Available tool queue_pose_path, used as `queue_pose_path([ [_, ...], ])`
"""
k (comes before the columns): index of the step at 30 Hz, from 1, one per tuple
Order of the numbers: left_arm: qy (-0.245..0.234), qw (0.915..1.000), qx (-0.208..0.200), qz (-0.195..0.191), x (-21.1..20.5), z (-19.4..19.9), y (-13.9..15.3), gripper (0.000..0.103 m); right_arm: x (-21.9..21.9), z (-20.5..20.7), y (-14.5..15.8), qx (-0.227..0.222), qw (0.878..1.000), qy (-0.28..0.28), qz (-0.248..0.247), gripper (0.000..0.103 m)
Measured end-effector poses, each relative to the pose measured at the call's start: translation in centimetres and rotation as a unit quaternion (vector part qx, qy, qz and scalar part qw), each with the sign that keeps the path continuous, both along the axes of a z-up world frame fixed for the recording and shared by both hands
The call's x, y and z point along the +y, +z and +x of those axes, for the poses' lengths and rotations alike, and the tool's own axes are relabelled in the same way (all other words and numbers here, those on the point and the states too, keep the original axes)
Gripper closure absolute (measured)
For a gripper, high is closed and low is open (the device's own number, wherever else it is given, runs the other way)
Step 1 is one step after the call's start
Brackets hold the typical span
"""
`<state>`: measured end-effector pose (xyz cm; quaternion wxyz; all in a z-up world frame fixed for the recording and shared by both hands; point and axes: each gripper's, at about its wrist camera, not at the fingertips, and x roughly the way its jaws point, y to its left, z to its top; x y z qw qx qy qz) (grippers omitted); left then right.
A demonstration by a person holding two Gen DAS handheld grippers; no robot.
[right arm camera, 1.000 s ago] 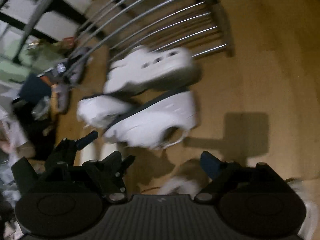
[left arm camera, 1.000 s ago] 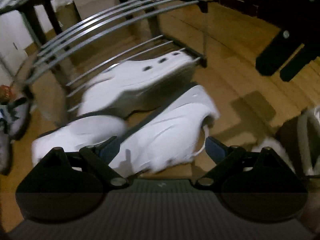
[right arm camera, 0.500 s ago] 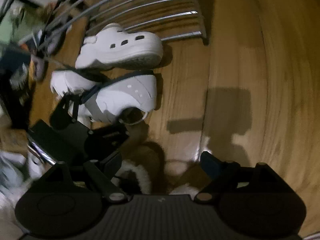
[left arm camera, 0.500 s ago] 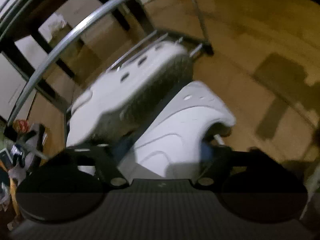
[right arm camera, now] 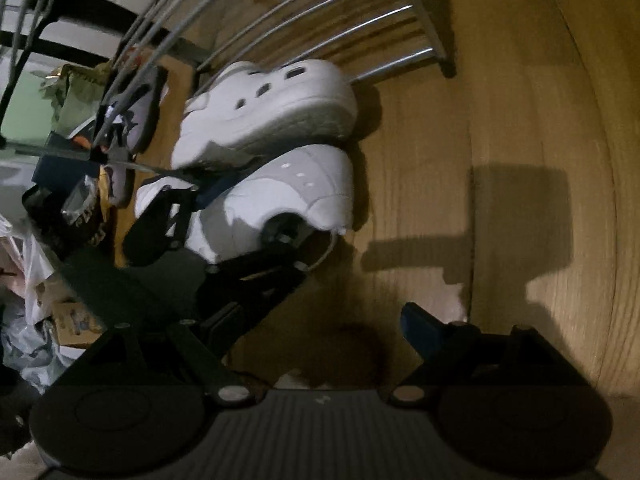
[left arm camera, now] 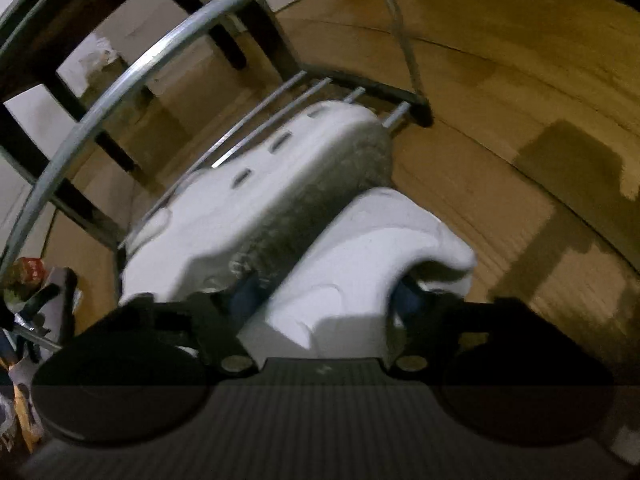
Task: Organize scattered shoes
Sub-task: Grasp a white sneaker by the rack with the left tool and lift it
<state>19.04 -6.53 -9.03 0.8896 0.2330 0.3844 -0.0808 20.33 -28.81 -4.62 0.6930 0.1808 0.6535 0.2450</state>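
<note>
Your left gripper (left arm camera: 324,300) straddles the white sneaker (right arm camera: 280,196) on the floor by the rack's (right arm camera: 400,56) front rail, fingers not visibly clamped; right gripper (right arm camera: 320,344) open, idle; next, close and lift.

Dim room — wood floor (right arm camera: 500,120), dark table legs (left arm camera: 224,32), clutter (right arm camera: 48,320) at left.

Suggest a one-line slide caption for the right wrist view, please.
Left gripper straddling a white sneaker beside a white clog at the shoe rack; right gripper open.
</note>
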Motion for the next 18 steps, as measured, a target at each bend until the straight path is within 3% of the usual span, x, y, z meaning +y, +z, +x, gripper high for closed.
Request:
queue_pose_path([
  [2,0.008,0.9994,-0.01,-0.033,0.9,-0.3,0.9,0.066,-0.6,0.1,-0.5,0.0,1.0,-0.012,-0.001,0.016],
  [5,0.001,0.9982,-0.051,-0.03,0.9,-2.0,2.1,0.079,-1.4,0.4,-0.8,0.002,1.0,-0.019,-0.001,0.016],
  [9,0.0,0.9957,-0.082,-0.042,1.5,-3.8,3.4,0.082,-2.0,0.2,-0.7,-0.019,1.0,-0.009,-0.02,0.016],
  [14,-0.001,0.9926,-0.105,-0.062,3.6,-5.8,5.7,0.085,-2.1,-0.2,-0.6,-0.02,1.0,-0.005,-0.008,0.016],
  [18,-0.021,0.9923,-0.088,-0.085,4.9,-7.8,7.3,0.086,-1.5,-0.2,0.2,-0.025,1.0,0.013,0.011,0.016],
])
